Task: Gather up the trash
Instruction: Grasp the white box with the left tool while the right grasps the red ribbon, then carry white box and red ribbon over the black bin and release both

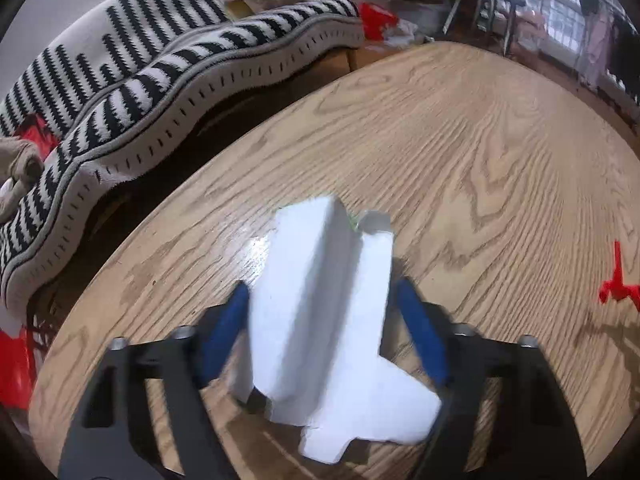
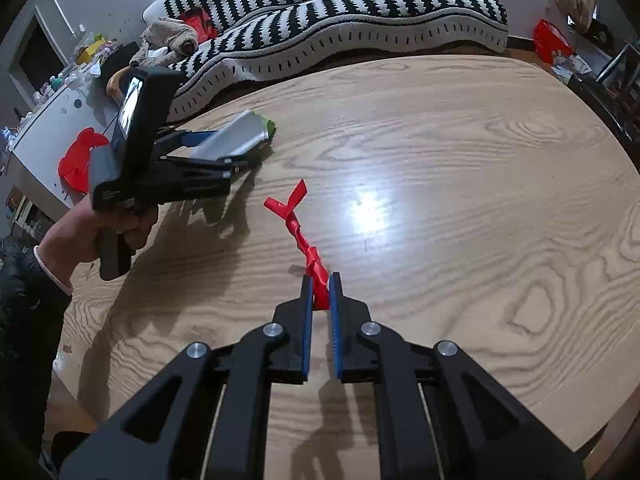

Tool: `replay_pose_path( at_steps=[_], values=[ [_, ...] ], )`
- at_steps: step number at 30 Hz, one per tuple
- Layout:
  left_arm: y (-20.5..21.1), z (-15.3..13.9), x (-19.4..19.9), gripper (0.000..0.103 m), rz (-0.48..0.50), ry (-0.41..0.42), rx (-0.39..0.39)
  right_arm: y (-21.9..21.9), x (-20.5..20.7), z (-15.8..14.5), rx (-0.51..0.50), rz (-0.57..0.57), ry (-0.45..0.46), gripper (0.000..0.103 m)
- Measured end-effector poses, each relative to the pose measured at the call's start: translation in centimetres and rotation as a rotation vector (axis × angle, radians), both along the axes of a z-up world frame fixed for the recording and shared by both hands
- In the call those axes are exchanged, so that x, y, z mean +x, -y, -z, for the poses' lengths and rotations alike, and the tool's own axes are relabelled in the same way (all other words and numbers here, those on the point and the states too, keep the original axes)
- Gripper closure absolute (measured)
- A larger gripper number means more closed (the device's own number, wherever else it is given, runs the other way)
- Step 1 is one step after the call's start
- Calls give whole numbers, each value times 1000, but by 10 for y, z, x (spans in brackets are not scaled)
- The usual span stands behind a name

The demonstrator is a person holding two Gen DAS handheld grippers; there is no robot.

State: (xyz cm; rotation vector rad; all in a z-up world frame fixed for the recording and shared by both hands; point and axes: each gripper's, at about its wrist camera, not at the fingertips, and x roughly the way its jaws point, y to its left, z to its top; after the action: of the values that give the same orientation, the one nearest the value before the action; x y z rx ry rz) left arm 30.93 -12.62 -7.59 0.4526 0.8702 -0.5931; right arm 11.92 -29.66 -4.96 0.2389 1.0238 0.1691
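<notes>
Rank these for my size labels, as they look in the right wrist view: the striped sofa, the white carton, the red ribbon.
1. Sofa, by far the largest.
2. and 3. Carton and ribbon: too close to rank. The ribbon is longer but thin and nearer the camera; the carton is bulkier but partly hidden by the left gripper.

You hold a white carton (image 1: 320,312) between blue pads (image 1: 224,332) of the black left gripper (image 1: 320,300), a red twisted ribbon (image 2: 310,256) in the right gripper (image 2: 320,292), over the light wood-grain table (image 2: 480,200), near the black-and-white striped blanket (image 2: 340,12).
</notes>
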Motion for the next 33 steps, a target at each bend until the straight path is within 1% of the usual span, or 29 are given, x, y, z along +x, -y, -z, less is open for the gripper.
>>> replay_pose_path(
  at_steps=[1,2,5,11,14,18,20,23,28,31,33],
  values=[
    [-2,-1,-2,55,-23,-26,-24,2,-5,-1,-3,4,2,94],
    [-3,-2,-5,58,-45,-32,-37,3,-9,-3,-5,6,3,94],
    [-5,-9,-26,63,-84,-29,-74,9,-24,-7,-7,19,10,94],
    [-8,-27,-84,64,-180,-44,-112,26,-60,-18,-4,63,32,94],
    [-10,-40,-121,64,-228,-63,-132,34,-74,-22,-4,82,42,94],
    [-12,-59,-178,64,-287,-43,-138,38,-87,-26,-23,80,52,94],
    [-9,-63,-205,64,-288,-27,-129,37,-95,-29,-33,75,60,94],
    [-7,-67,-230,63,-287,-24,-142,39,-105,-33,-43,73,72,94],
    [-1,-65,-250,63,-283,-43,-171,42,-114,-35,-45,86,82,94],
    [4,-63,-254,63,-266,-40,-165,42,-116,-35,-55,91,82,94],
    [4,-65,-255,63,-261,-37,-176,43,-118,-35,-62,94,83,94]
  ],
)
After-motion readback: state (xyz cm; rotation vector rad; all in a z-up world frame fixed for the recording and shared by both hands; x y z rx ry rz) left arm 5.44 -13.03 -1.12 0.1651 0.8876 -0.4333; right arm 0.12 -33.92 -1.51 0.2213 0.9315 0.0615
